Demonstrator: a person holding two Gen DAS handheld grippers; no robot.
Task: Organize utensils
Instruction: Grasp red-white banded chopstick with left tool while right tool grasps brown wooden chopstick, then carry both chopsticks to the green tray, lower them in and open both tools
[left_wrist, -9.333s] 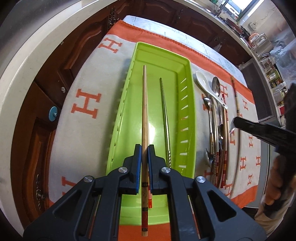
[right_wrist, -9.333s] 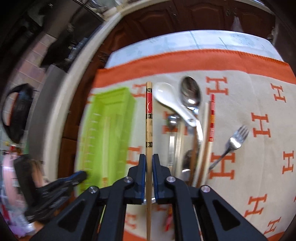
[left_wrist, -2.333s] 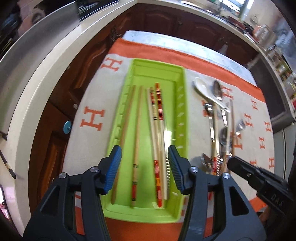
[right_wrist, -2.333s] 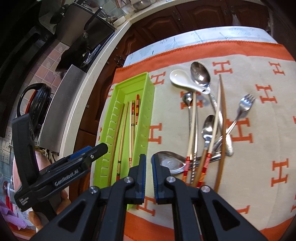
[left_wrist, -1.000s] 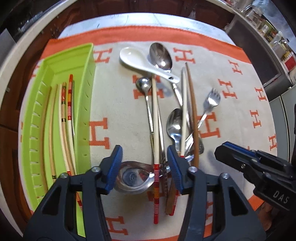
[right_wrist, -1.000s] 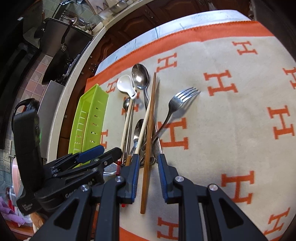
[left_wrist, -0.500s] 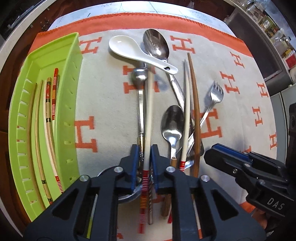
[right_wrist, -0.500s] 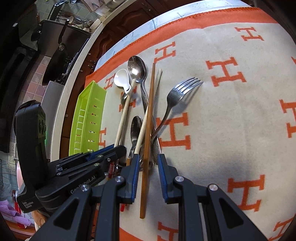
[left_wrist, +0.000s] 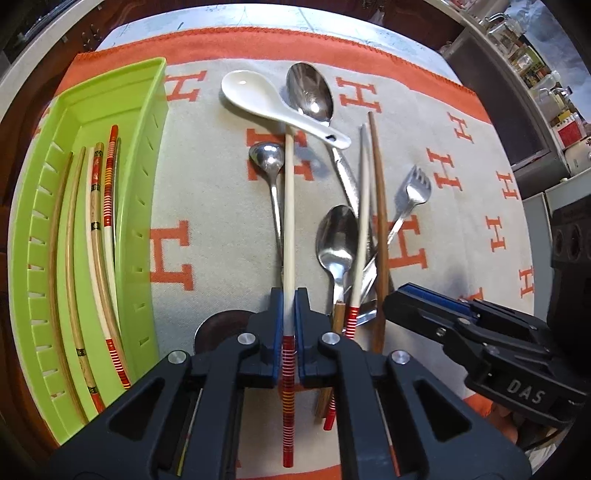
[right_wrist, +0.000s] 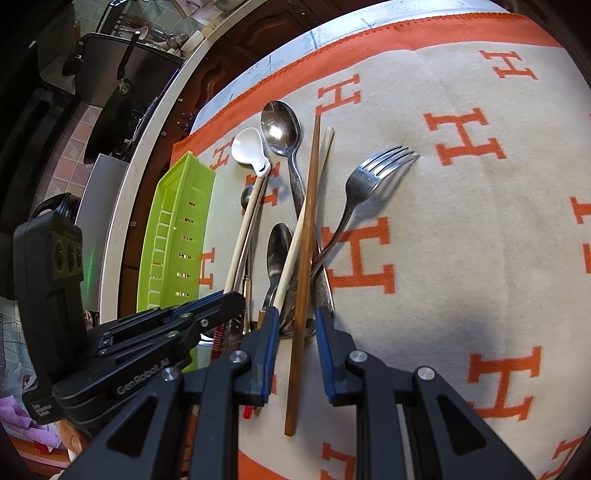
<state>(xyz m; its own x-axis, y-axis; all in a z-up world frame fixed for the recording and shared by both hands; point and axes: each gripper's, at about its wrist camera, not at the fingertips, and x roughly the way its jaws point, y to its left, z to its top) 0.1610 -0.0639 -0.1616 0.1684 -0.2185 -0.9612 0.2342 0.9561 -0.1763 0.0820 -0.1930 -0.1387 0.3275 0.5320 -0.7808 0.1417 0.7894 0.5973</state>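
My left gripper (left_wrist: 289, 295) is shut on a cream chopstick (left_wrist: 289, 206) with a red-striped end, whose tip reaches under the white ceramic spoon (left_wrist: 273, 99). My right gripper (right_wrist: 295, 317) is open, its fingers either side of a dark brown chopstick (right_wrist: 306, 258) that lies on the utensil pile. A second cream chopstick (right_wrist: 295, 243), a fork (right_wrist: 365, 177) and metal spoons (right_wrist: 280, 129) cross in that pile. The green tray (left_wrist: 122, 74) at the left holds several chopsticks.
Everything rests on a beige cloth with orange H marks (left_wrist: 221, 206) and an orange border. The right gripper's body (left_wrist: 480, 332) sits close beside the left one. A counter edge and dark cabinets run behind the tray (right_wrist: 177, 206).
Within the last second my left gripper went from open to shut on the cream red-striped chopstick. My right gripper stayed open around the brown chopstick and edged forward along it.
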